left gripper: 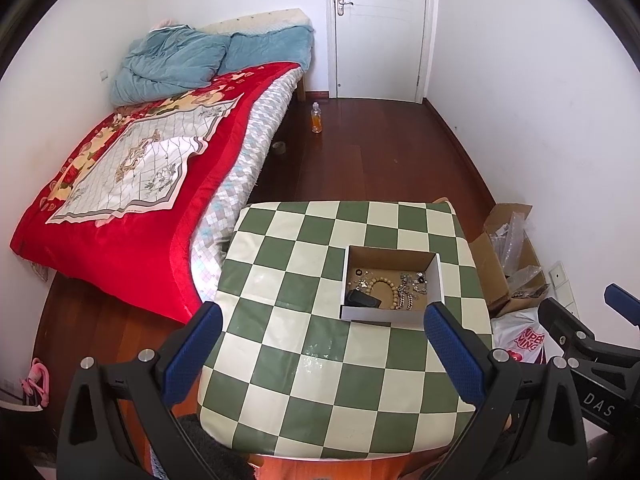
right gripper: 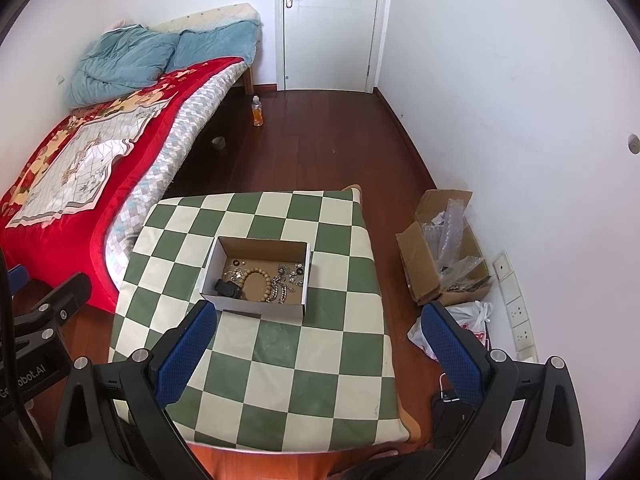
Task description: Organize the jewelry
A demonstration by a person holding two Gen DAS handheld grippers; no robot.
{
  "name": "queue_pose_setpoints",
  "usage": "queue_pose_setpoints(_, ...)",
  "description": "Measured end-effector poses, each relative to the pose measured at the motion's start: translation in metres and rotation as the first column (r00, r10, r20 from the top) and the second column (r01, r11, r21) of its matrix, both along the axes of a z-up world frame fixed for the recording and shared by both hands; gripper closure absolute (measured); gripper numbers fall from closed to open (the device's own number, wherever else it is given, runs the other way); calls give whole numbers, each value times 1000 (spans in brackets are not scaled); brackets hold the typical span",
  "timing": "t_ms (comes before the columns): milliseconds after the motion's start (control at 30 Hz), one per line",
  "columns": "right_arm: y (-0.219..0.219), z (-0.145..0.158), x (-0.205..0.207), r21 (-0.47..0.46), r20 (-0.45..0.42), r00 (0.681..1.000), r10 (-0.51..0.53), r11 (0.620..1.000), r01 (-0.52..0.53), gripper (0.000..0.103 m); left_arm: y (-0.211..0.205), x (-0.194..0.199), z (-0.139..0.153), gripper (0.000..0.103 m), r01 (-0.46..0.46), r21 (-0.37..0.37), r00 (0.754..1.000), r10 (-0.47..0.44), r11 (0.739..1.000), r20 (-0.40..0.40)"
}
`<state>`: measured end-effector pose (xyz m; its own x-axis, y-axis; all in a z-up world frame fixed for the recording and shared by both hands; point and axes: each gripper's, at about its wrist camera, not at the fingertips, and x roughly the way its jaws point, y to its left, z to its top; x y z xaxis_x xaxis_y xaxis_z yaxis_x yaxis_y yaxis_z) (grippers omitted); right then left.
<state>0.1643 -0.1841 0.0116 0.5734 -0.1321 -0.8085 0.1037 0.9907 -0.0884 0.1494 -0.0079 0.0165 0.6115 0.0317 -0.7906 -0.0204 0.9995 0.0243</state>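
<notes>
A small open cardboard box with white outer walls stands on the green-and-cream checked table. Inside lie a wooden bead bracelet, silver chains and small pieces and a black object. My left gripper is open and empty, held above the table in front of the box. My right gripper is open and empty, in front of the box's right side. The right gripper shows at the right edge of the left wrist view.
A bed with a red quilt runs along the left of the table. An open carton with plastic wrap and a white bag sit on the floor at right. A bottle stands near the door.
</notes>
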Motion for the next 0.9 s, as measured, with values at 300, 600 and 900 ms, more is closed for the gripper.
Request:
queue_pose_setpoints(300, -1, 0, 1, 2, 0, 1000, -1, 1000, 1, 0, 4, -2, -2, 0, -8, 4, 1000, 8, 1000, 5)
queue_pose_setpoints(600, -2, -2, -2, 9, 7, 1000, -14, 1000, 14, 0, 7, -3, 0, 0, -18, 21, 1000, 18, 1000, 15)
queue_pose_setpoints(900, -2, -1, -5, 12, 16, 1000, -19, 1000, 19, 0, 8, -3, 2, 0, -19, 28, 1000, 18, 999, 19)
